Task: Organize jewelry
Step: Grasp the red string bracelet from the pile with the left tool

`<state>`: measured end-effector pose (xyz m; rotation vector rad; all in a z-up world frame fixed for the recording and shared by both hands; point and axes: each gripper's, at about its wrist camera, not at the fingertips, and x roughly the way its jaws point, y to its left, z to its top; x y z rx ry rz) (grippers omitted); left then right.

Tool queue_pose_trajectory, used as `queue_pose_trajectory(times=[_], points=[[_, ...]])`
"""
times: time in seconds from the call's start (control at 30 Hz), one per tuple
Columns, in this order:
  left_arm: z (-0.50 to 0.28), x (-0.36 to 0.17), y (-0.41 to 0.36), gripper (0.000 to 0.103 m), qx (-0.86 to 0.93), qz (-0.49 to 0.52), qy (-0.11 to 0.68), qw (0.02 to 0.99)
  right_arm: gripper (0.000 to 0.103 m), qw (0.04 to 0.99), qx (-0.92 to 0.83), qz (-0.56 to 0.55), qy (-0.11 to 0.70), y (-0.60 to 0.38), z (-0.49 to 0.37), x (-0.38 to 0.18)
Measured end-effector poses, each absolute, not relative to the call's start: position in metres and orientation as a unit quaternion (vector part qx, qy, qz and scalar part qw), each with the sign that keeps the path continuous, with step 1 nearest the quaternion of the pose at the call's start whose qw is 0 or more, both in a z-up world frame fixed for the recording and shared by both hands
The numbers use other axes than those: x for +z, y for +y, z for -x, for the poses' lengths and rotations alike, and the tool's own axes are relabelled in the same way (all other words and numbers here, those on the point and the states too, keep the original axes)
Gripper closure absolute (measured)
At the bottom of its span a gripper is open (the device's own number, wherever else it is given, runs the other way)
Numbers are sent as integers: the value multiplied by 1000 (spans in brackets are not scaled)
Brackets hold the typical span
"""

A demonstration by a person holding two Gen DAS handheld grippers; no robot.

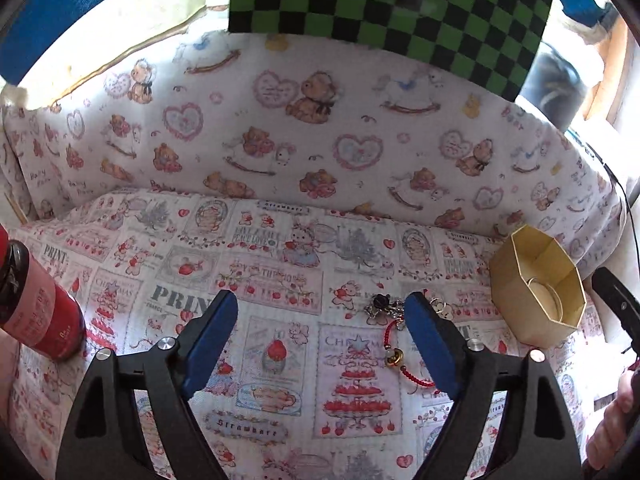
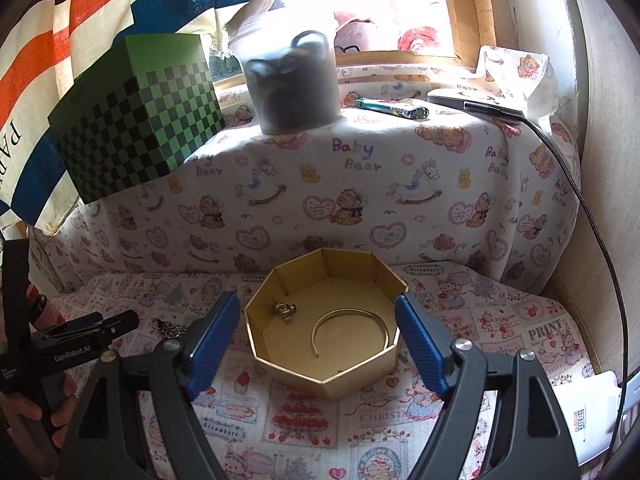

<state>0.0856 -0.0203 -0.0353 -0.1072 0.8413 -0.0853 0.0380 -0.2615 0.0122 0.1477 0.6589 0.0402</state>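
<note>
The surface (image 2: 500, 312) is covered by a patchwork-print cloth with red strawberries and lettering. Behind it a raised ledge (image 2: 360, 184) is draped in a white cloth printed with bears, hearts and rocking horses. On the ledge a green-and-black checkered box (image 2: 136, 120), a grey tub (image 2: 294, 84), a lighter (image 2: 392, 107) and a flat device with a black cable (image 2: 600, 248) are seen. Strong daylight is let in through a wood-framed window (image 2: 464, 12). A striped cloth (image 2: 48, 40) is hung at the left.

Daylight pours in from the window (image 2: 360, 4) far beyond the right tongs (image 2: 320, 344), blowing it out to white glare. Both views bend strongly at their dark rims. The grey tub (image 2: 294, 84) on the ledge looks blurred.
</note>
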Motion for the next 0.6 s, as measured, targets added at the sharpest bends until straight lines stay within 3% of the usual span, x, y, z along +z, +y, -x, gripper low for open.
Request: queue_pose_trajectory(times=[0.1, 0.17, 0.3, 0.5, 0.6], points=[[-87, -35, -34, 40, -47, 15, 407, 912, 24, 943, 17, -73, 324, -262, -39, 12], [-86, -37, -42, 58, -55, 2, 413, 909, 24, 942, 16, -75, 326, -262, -39, 12], [-87, -43, -48, 67, -73, 24, 433, 898, 24, 941, 15, -73, 329, -261, -40, 10], [-89, -43, -50, 68, -107, 47, 429, 896, 24, 945, 27, -48, 323, -251, -36, 11], [-93, -52, -46, 68, -118, 89, 459, 876, 33, 946, 33, -36, 322, -245, -33, 11]])
